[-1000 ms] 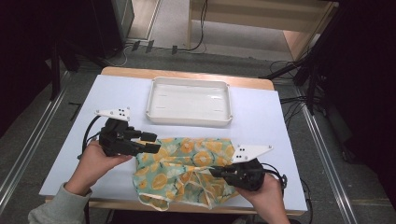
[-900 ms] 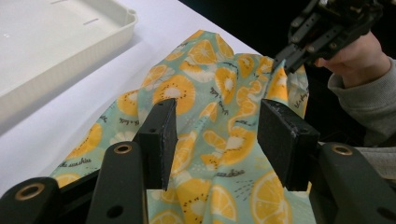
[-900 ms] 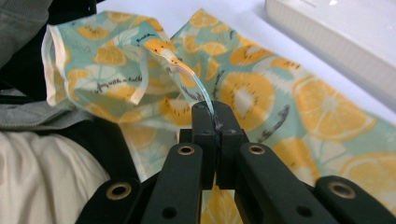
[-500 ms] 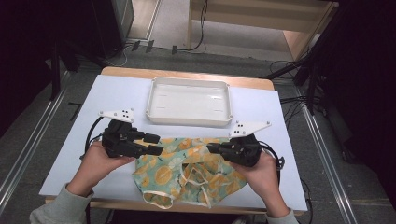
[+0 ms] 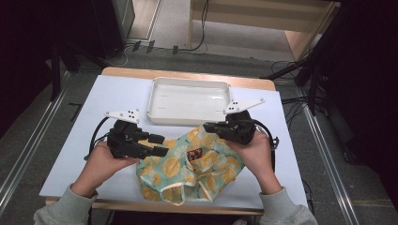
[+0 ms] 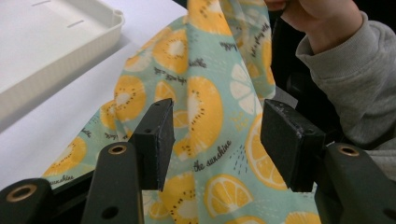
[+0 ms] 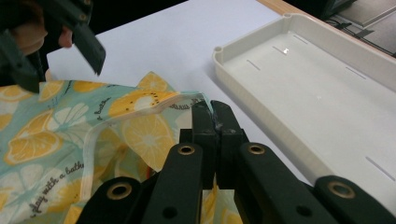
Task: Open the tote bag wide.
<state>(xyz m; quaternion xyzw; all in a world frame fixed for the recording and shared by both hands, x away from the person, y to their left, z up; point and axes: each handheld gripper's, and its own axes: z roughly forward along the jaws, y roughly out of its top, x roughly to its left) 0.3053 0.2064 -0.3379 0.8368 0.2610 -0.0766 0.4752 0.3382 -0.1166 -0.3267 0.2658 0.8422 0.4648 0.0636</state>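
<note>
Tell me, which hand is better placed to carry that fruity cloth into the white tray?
Probably the right gripper: its jaws are shut on the cloth edge, beside the tray. The left gripper is open.

High view overhead; gripper views close, sharing the cloth (image 6: 205, 107)

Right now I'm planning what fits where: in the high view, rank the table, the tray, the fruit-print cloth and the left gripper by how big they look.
1. Table
2. Tray and fruit-print cloth: they look about alike, and the cloth is crumpled, so I won't rank them.
3. Left gripper, smallest.
</note>
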